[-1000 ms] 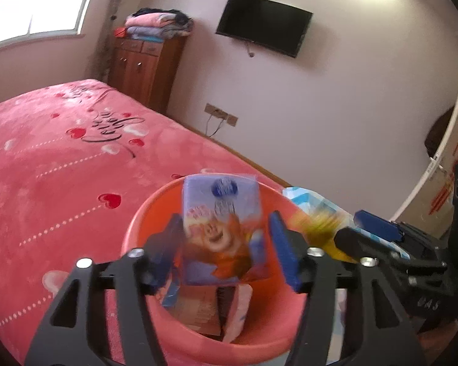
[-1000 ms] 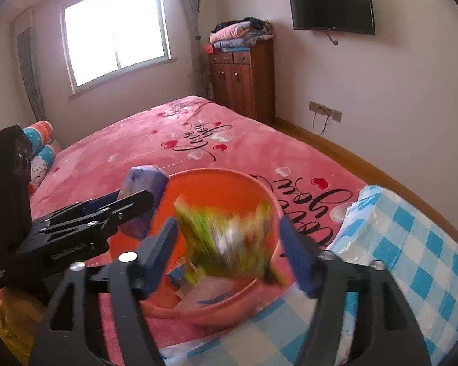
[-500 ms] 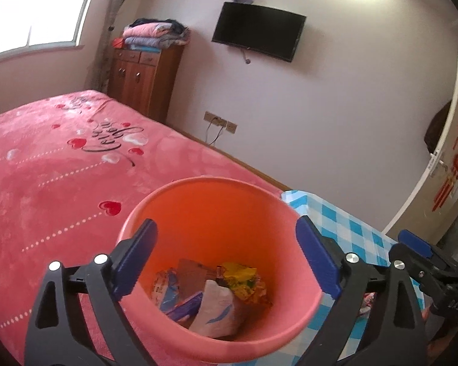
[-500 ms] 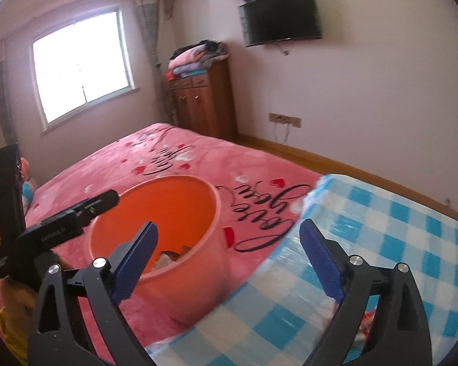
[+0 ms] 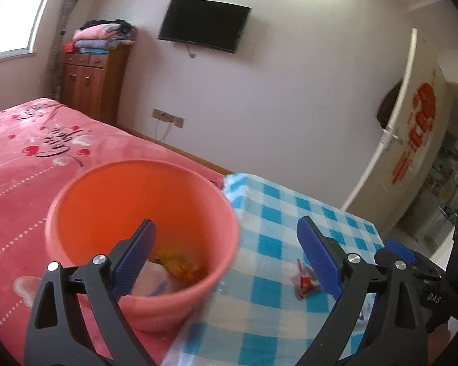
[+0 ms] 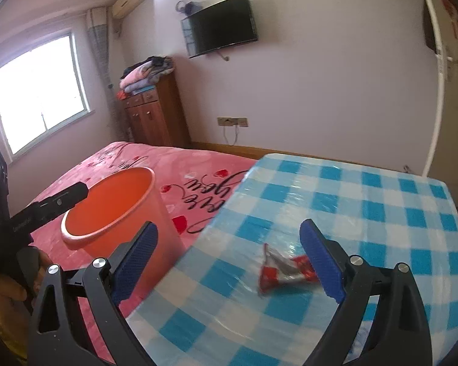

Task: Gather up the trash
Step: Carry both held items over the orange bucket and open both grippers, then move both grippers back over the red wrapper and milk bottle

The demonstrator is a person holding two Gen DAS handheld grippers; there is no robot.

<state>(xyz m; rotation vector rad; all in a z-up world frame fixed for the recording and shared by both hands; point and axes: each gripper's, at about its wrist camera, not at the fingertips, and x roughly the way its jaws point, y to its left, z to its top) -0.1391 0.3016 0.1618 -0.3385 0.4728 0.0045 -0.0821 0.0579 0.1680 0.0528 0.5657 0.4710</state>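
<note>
An orange bucket (image 5: pixel 113 210) stands on the pink bed beside the table and holds several wrappers, one of them yellow (image 5: pixel 180 267). It also shows in the right wrist view (image 6: pixel 113 204). A red and silver wrapper (image 6: pixel 285 270) lies on the blue checked tablecloth (image 6: pixel 366 213); it also shows in the left wrist view (image 5: pixel 305 280). My left gripper (image 5: pixel 226 260) is open and empty over the bucket's near right rim. My right gripper (image 6: pixel 227 262) is open and empty above the table, the wrapper just inside its right finger.
The pink bed (image 5: pixel 24 164) with heart print spreads left of the table. A wooden cabinet (image 6: pixel 155 113) with folded clothes and a wall television (image 6: pixel 219 24) stand at the far wall. A white door edge (image 5: pixel 390 122) is at the right.
Both grippers let go of their wrappers into the bucket and opened wide. Both then swung right, away from the bucket toward the table, where the red and silver wrapper came into view.
</note>
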